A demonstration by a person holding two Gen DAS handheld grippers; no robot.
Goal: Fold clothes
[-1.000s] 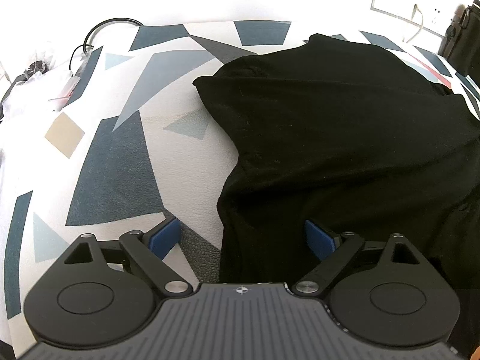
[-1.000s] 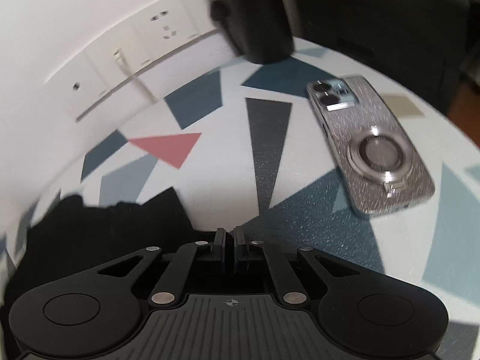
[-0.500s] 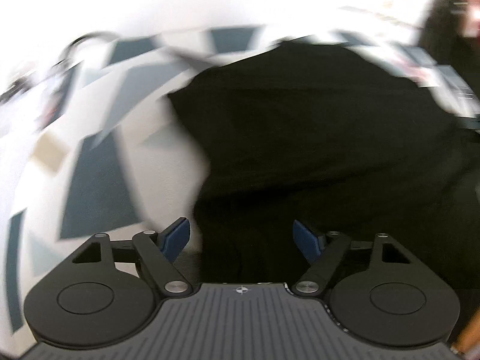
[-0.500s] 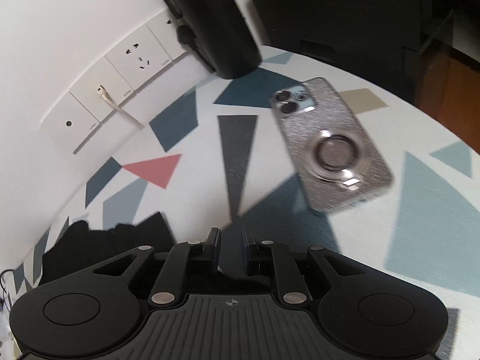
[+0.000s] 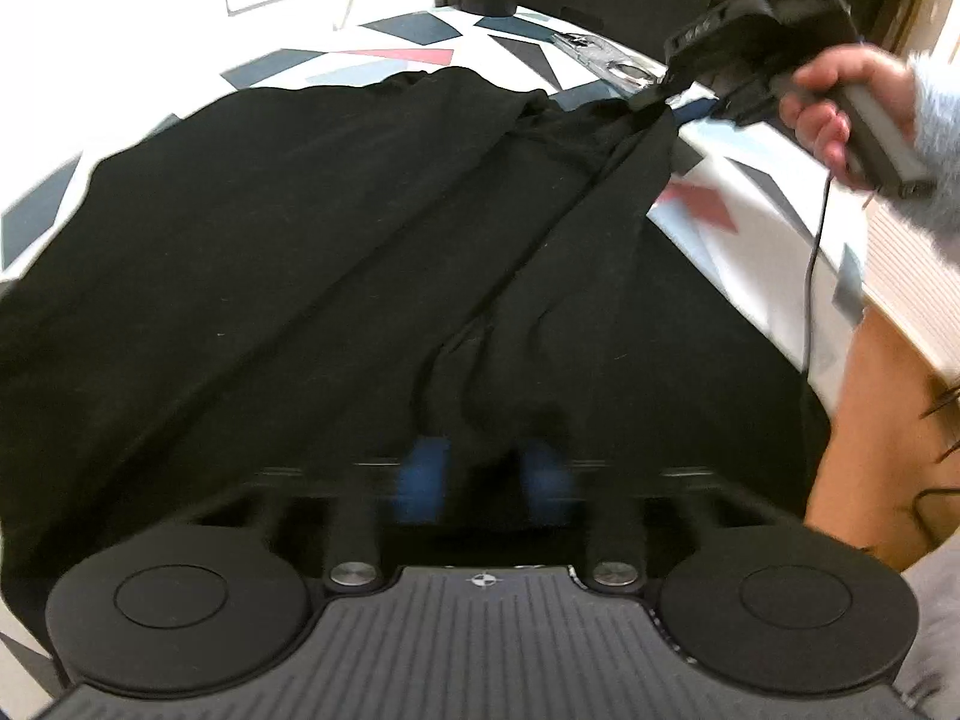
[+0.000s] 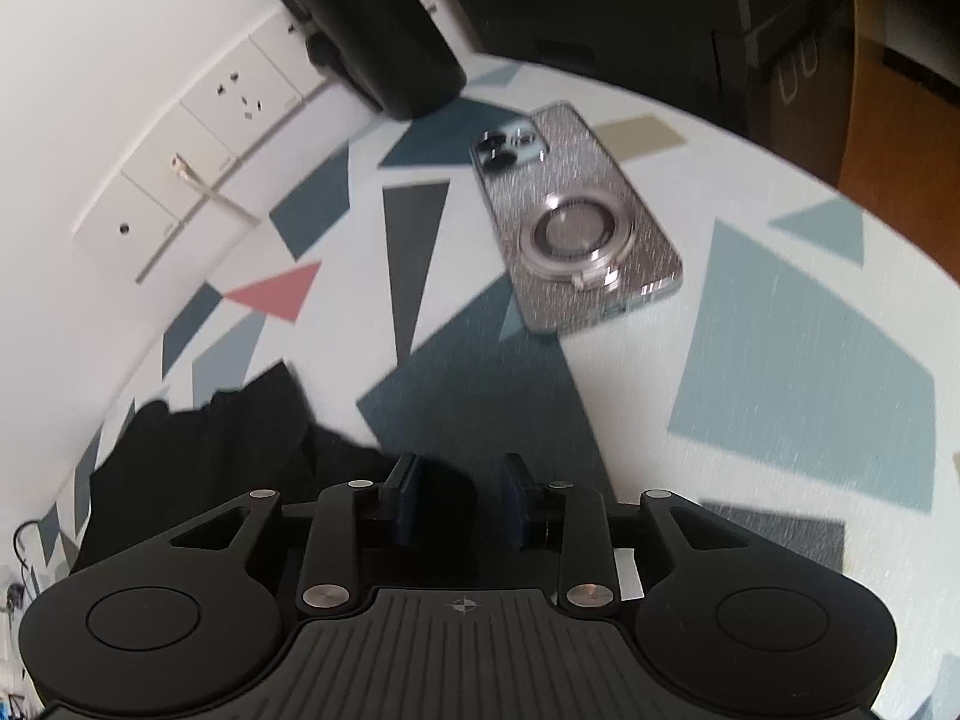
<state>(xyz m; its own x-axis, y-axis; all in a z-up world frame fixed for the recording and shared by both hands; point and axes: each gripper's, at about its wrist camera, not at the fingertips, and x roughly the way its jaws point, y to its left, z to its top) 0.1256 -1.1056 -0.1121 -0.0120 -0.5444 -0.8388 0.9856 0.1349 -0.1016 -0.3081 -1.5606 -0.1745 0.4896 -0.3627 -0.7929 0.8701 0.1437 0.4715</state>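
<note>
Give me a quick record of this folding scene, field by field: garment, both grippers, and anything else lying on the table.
garment: black garment spread on the patterned table, one part drawn up in a taut ridge
left gripper: shut on a fold of the black garment
right gripper: jaws opening, black cloth between them
phone: face down on the table, beyond the right gripper
wall sockets: behind the table

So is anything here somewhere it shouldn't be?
Yes, a phone lies face down on the table, right beside the black top being folded. It could get bumped or covered by the cloth.
</note>
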